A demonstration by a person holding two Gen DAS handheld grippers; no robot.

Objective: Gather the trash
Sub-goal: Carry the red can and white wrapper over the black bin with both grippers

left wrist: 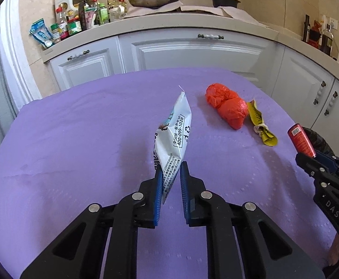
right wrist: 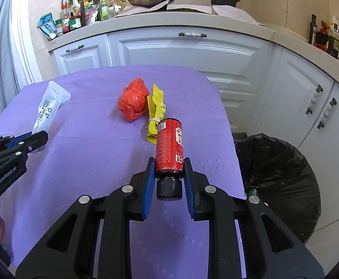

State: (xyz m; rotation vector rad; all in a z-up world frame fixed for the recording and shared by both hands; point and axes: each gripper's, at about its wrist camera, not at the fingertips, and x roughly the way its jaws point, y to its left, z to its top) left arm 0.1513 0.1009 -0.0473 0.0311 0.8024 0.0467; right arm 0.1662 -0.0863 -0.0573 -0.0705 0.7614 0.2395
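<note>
Left wrist, left claw [left wrist: 171, 169] pinching white wrapper [left wrist: 175, 130], right claw [right wrist: 169, 165] clamping red bottle [right wrist: 169, 144]

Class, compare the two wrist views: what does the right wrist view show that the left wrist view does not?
Right wrist only: the wide opening of the black-lined trash bin beside the table, and the red bottle's black screw cap. Left wrist only: the white printed pouch up close, pinched in the left tool. Both: purple tablecloth, crumpled orange plastic bag, yellow wrapper.
</note>
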